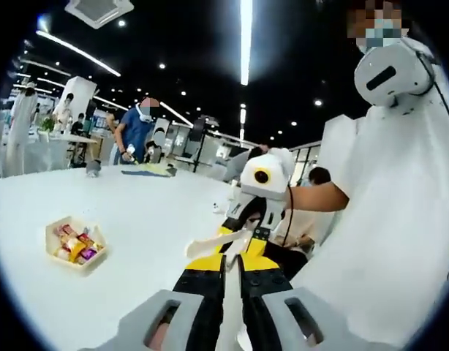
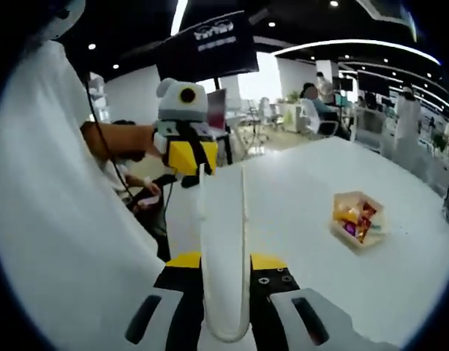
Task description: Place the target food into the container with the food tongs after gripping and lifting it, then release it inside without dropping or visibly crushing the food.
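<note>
My right hand-held gripper is clamped on smooth cream plastic food tongs; my left hand-held gripper pinches the same tongs. Square beige container of glossy wrapped snacks sits well apart on the white desk.

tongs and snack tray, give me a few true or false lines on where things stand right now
1. The white tongs sit between the jaws of the right claw. True.
2. The snack tray is empty. False: it holds colourful wrapped snacks.
3. The tray rests on the white table. True.
4. The tongs are gripping a snack. False: their tips are bare and away from the tray.
5. The left claw is wide open. False: its jaws are closed on a white handle.
</note>
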Motion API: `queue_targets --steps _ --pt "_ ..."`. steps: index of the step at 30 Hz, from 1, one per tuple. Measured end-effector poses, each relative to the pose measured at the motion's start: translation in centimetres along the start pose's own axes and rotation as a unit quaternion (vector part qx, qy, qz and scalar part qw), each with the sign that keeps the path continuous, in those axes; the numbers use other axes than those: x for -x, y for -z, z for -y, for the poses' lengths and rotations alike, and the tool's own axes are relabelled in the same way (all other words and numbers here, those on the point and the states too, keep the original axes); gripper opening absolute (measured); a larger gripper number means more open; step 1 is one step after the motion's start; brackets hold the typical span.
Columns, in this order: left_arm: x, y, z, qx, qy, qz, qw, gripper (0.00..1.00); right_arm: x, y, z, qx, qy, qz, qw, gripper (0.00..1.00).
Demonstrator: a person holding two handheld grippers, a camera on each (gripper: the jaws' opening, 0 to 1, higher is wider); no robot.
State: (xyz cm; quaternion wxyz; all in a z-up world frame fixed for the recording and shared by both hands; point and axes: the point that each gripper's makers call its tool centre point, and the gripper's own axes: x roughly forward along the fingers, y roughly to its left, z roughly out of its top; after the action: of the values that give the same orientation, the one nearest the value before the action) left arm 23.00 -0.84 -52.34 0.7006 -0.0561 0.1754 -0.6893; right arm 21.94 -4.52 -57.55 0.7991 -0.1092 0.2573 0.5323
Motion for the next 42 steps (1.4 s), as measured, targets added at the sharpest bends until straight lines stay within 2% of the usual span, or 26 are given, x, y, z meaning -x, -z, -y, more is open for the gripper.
queue_targets --steps 1,2,4,5,6,9,11,13,15,17,18,19,20,21,22,24,25,26,27,29,32,35,39,40,42 --pt "0.0 0.2 0.0 -0.005 -0.001 -0.006 1.0 0.05 0.0 0.1 0.1 0.002 0.002 -0.005 1.0 0.2" --pt "-0.1 0.5 -0.2 -0.019 -0.008 -0.013 0.9997 0.05 -0.1 0.3 0.4 0.025 0.009 -0.011 0.9996 0.2" --pt "-0.2 1.4 -0.1 -0.042 -0.007 -0.041 0.9983 0.05 -0.2 0.6 0.3 0.027 0.004 -0.022 0.9994 0.2" --pt "-0.2 1.5 -0.3 -0.045 -0.012 -0.044 0.9979 0.05 -0.3 0.9 0.4 0.036 0.006 -0.032 0.9988 0.2" --pt "-0.4 2.2 -0.1 -0.063 -0.007 -0.066 0.9958 0.05 -0.4 1.2 0.4 0.041 0.003 -0.044 0.9982 0.2" --pt "-0.9 2.2 0.0 -0.069 -0.006 -0.072 0.995 0.05 -0.7 1.5 0.4 0.045 0.0 -0.06 0.9972 0.2" --pt "-1.4 2.4 0.2 -0.09 0.0 -0.086 0.9922 0.06 -1.0 1.4 0.3 0.048 -0.004 -0.065 0.9968 0.2" --pt "-1.7 3.2 0.1 -0.099 0.005 -0.111 0.9889 0.06 -1.1 1.8 0.3 0.057 -0.007 -0.083 0.9949 0.2" --pt "-1.9 3.7 0.1 -0.108 0.006 -0.125 0.9862 0.06 -1.2 1.8 0.4 0.065 -0.008 -0.085 0.9942 0.2" --pt "-2.1 5.0 -0.1 -0.129 0.008 -0.158 0.9789 0.05 -1.3 2.1 0.2 0.064 -0.013 -0.095 0.9933 0.2" --pt "-2.1 5.7 -0.4 -0.143 0.001 -0.181 0.9731 0.04 -1.3 2.3 0.3 0.073 -0.013 -0.102 0.992 0.2" --pt "-2.1 6.1 -0.5 -0.149 0.0 -0.19 0.9704 0.03 -1.4 2.3 0.3 0.075 -0.015 -0.105 0.9916 0.2" --pt "-2.2 6.7 -0.4 -0.164 0.004 -0.206 0.9647 0.02 -1.5 2.4 0.2 0.075 -0.016 -0.108 0.9912 0.2" --pt "-2.2 6.9 -0.6 -0.178 0.003 -0.212 0.9608 0.02 -1.6 2.6 0.2 0.079 -0.015 -0.113 0.9903 0.2" --pt "-2.3 7.1 -1.0 -0.172 -0.013 -0.22 0.9601 0.01 -1.7 2.9 0.5 0.086 -0.007 -0.12 0.989 0.21" --pt "-2.3 7.4 -0.6 -0.17 -0.005 -0.23 0.9583 0.0 -1.9 3.1 0.7 0.093 -0.005 -0.123 0.988 0.22" --pt "-2.1 7.5 -0.7 -0.196 -0.002 -0.242 0.9503 0.0 -2.1 3.3 0.8 0.093 -0.005 -0.125 0.9878 0.22" --pt "-2.2 7.6 -0.4 -0.208 0.003 -0.243 0.9475 0.0 -2.2 3.5 0.8 0.094 -0.005 -0.126 0.9876 0.23" --pt "-2.0 7.8 -0.6 -0.219 -0.008 -0.253 0.9422 0.0 -2.3 3.6 0.8 0.093 -0.006 -0.124 0.9879 0.23" --pt "-2.1 7.8 -0.3 -0.214 -0.005 -0.252 0.9438 0.0 -2.4 3.9 0.9 0.093 -0.002 -0.127 0.9874 0.23" --pt "-2.0 8.0 -0.8 -0.216 -0.013 -0.259 0.9413 0.0 -2.0 4.0 1.6 0.121 0.021 -0.128 0.9841 0.23" --pt "-1.8 8.5 -1.2 -0.204 -0.021 -0.273 0.9399 0.0 -1.3 4.2 1.9 0.11 0.025 -0.128 0.9853 0.23" --pt "-1.9 8.5 -1.0 -0.223 -0.016 -0.266 0.9375 0.0 -0.7 4.9 1.9 0.092 0.029 -0.133 0.9864 0.21" --pt "-1.9 8.6 -1.0 -0.222 -0.016 -0.267 0.9376 0.0 -0.5 5.1 1.8 0.098 0.034 -0.138 0.9849 0.21" --pt "-1.9 9.5 -1.4 -0.219 -0.02 -0.284 0.9334 0.0 -0.2 5.5 1.9 0.113 0.045 -0.152 0.9809 0.19"
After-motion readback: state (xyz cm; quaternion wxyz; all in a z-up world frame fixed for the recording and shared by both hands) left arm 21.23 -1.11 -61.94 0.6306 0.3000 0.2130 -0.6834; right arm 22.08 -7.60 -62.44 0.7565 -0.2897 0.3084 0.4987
